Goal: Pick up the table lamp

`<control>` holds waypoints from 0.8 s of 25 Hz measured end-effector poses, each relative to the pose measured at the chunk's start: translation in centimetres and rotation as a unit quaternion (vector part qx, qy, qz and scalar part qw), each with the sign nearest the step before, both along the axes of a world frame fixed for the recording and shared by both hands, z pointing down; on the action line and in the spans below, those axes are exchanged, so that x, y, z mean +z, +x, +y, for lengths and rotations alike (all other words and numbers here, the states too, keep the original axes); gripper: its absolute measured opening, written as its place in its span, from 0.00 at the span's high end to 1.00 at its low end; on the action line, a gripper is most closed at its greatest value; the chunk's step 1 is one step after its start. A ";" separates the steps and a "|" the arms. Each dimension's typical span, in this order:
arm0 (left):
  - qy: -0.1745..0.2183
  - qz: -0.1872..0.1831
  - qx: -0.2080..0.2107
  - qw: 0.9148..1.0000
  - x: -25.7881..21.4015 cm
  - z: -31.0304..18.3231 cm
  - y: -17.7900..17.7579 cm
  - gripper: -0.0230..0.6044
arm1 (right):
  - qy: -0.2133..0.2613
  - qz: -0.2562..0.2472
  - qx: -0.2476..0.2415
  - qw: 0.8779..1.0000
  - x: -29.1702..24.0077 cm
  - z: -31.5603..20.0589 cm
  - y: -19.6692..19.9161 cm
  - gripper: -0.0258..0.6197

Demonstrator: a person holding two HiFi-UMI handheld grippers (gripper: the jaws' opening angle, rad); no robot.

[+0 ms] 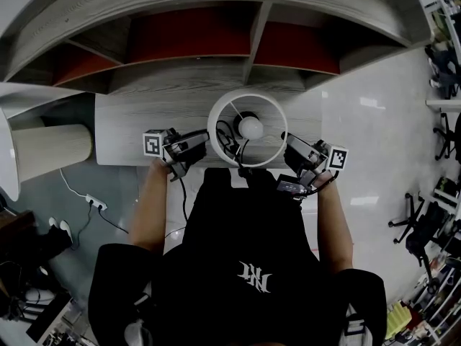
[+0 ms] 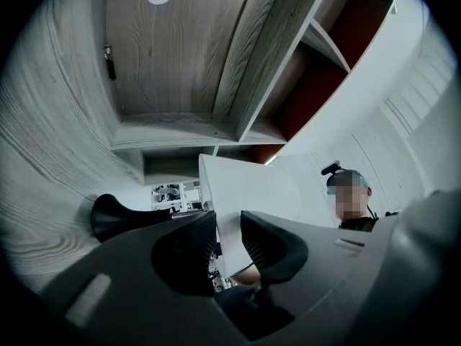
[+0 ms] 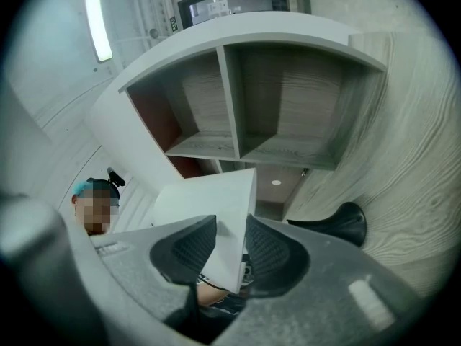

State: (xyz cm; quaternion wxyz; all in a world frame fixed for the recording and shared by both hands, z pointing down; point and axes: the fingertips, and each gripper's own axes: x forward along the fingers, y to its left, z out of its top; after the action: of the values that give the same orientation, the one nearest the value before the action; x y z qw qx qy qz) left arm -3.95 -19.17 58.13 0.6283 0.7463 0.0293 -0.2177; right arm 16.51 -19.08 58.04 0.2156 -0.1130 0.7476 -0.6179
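The table lamp stands on the grey wood desk (image 1: 130, 125). Its white round shade (image 1: 248, 94) is seen from above, with the bulb (image 1: 251, 127) inside. My left gripper (image 1: 205, 141) is at the shade's left rim and my right gripper (image 1: 288, 146) at its right rim. In the left gripper view the shade wall (image 2: 252, 193) runs between the jaws of the left gripper (image 2: 229, 229), which are shut on it. The right gripper (image 3: 230, 240) is likewise shut on the shade wall (image 3: 209, 200). The black flared lamp base (image 2: 119, 216) (image 3: 344, 225) rests against the desk top.
A shelf unit with red back panels (image 1: 187, 34) rises behind the desk. A second lamp with a cream shade (image 1: 50, 150) sits at the left. A power strip and cable (image 1: 94, 202) lie on the floor. Office chairs (image 1: 425, 229) stand at the right.
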 end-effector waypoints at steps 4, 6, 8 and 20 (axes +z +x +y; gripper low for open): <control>0.009 0.004 -0.002 1.000 -0.8 0.0 -0.1 0.80 | 0.010 0.003 -0.003 1.000 -1.1 -0.1 -0.1 0.76; 0.016 0.004 -0.002 1.000 -1.3 -0.1 0.0 0.80 | 0.015 0.004 -0.005 1.000 -1.5 -0.2 0.0 0.76; 0.021 0.002 0.000 1.000 -1.8 0.0 0.1 0.80 | 0.018 0.004 -0.005 1.000 -2.1 -0.4 0.1 0.76; 0.068 -0.028 -0.014 0.997 -3.7 -0.3 0.0 0.79 | 0.039 0.014 -0.006 0.999 -4.4 -0.5 -0.3 0.76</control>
State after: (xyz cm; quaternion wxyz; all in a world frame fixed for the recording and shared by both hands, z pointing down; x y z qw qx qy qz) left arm -3.94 -19.46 54.47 0.5739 0.7932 0.0159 -0.2032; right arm 16.26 -19.62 53.64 0.2053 -0.1087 0.7748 -0.5880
